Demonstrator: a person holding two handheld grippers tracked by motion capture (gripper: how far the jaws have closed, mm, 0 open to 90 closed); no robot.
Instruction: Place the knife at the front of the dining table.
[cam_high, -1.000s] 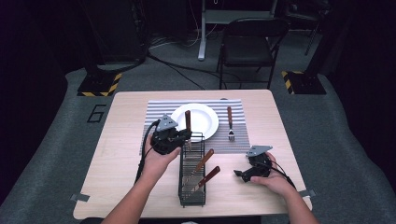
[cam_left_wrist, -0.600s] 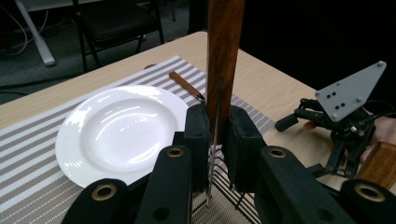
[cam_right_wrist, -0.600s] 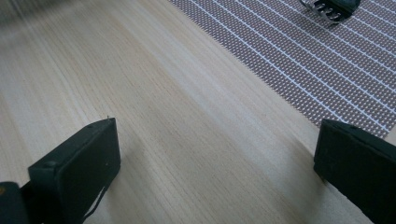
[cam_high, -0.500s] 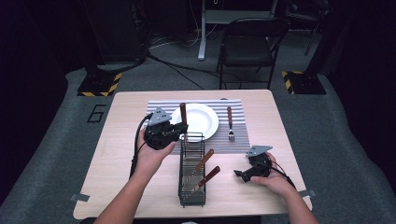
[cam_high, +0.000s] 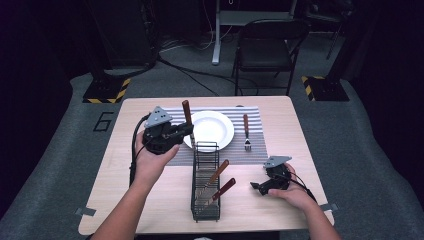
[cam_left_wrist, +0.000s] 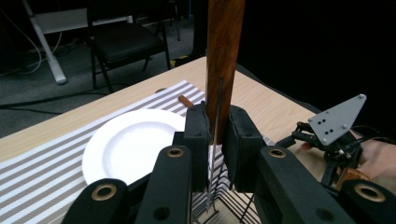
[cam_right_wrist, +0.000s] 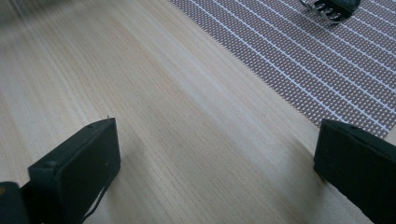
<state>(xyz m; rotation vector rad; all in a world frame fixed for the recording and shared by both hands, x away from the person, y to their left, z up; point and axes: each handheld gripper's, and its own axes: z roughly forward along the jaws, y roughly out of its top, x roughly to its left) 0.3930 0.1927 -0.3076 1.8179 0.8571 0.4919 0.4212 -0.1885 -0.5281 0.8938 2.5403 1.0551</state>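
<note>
My left gripper (cam_high: 187, 133) is shut on a wooden-handled utensil (cam_high: 186, 111) and holds it upright above the placemat, left of the white plate (cam_high: 212, 130). In the left gripper view the pads (cam_left_wrist: 197, 135) pinch its thin metal blade, and the brown handle (cam_left_wrist: 224, 46) rises above them. A black wire rack (cam_high: 205, 185) stands at the table's front middle with two more wooden-handled utensils (cam_high: 216, 175) leaning in it. Right of the plate lies a fork (cam_high: 246, 131). My right gripper (cam_high: 257, 187) rests open on the table right of the rack, its jaws (cam_right_wrist: 215, 154) wide with bare wood between them.
A striped placemat (cam_high: 250, 150) lies under the plate and fork; its edge and the fork's tines (cam_right_wrist: 331, 9) show ahead of the right gripper. The wooden table (cam_high: 125, 190) has free room at the front left. A black chair (cam_high: 267, 45) stands behind the table.
My left gripper has lifted the utensil up out of the rack and carried it left, to beside the plate. The right gripper has stayed put.
</note>
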